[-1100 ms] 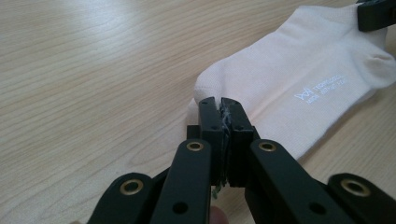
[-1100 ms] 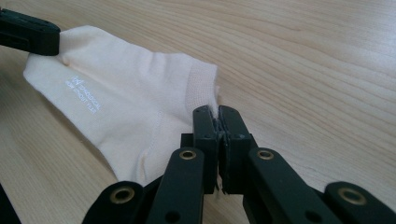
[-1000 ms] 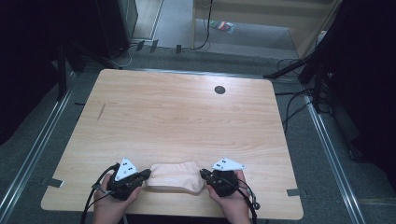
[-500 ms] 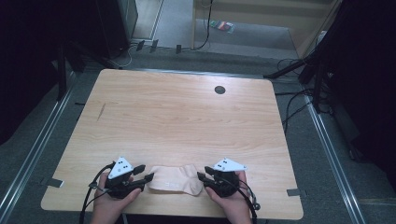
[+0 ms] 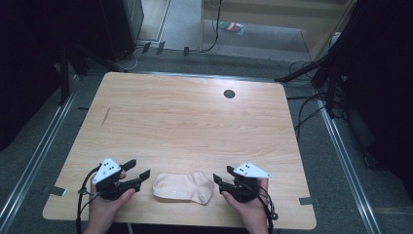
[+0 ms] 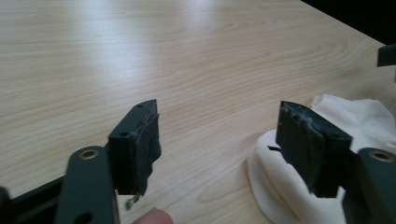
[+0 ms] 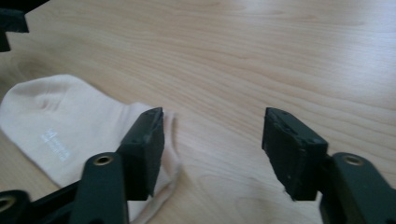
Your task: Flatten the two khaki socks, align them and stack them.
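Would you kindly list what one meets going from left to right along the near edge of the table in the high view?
Left tongs → pale sock lying flat on the table → right tongs. Both tongs are open, one on each side of the sock.

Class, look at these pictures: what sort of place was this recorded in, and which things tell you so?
Probably a lab or recording workspace, not a home. A bare wooden table stands on grey flooring, metal rails run along both sides, and loose cables trail over the floor. A person holds a tool in each hand beside one sock.
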